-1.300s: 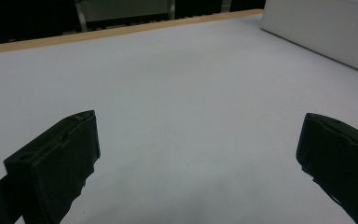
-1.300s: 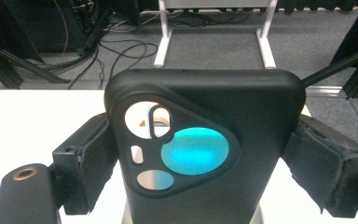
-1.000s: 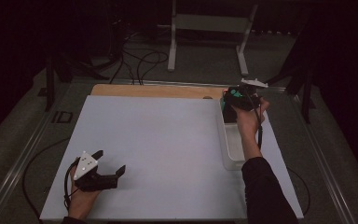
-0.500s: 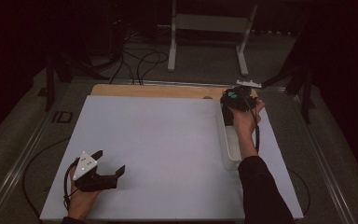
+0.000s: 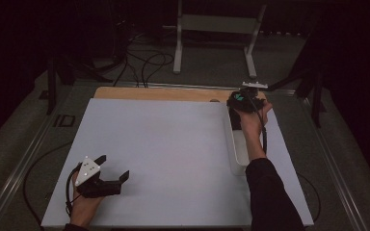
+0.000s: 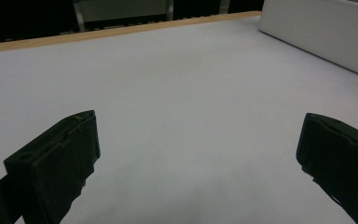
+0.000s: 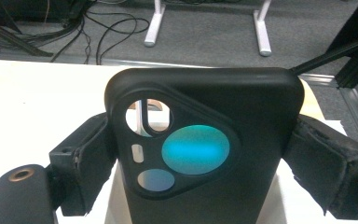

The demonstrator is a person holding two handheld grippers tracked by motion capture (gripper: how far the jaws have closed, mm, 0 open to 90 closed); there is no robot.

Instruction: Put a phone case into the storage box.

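The right hand-held gripper [image 5: 241, 100] is clamped on a black phone case [image 7: 205, 144], its two jaws pressing the case's long sides in the right gripper view, with the camera cut-outs and a teal-lit round opening facing the lens. In the high view this hand-held gripper sits over the far end of a long white tray [image 5: 237, 149] that lies along the right side of the desk [image 5: 164, 144]; the person's right hand [image 5: 251, 122] and dark sleeve reach up over the tray. The tray's inside is mostly covered by that forearm, so what it holds, if anything, cannot be told; the part that shows looks plain white. The left hand-held gripper [image 5: 107, 174] rests low on the near left part of the desk, jaws spread wide with nothing between them, and in the left gripper view the tray's white wall [image 6: 317, 32] stands well off beyond bare desk. Compared with a second ago, the right hand-held gripper has drawn slightly nearer over the tray's far end with the case, while the left one lies where it was, just as wide.
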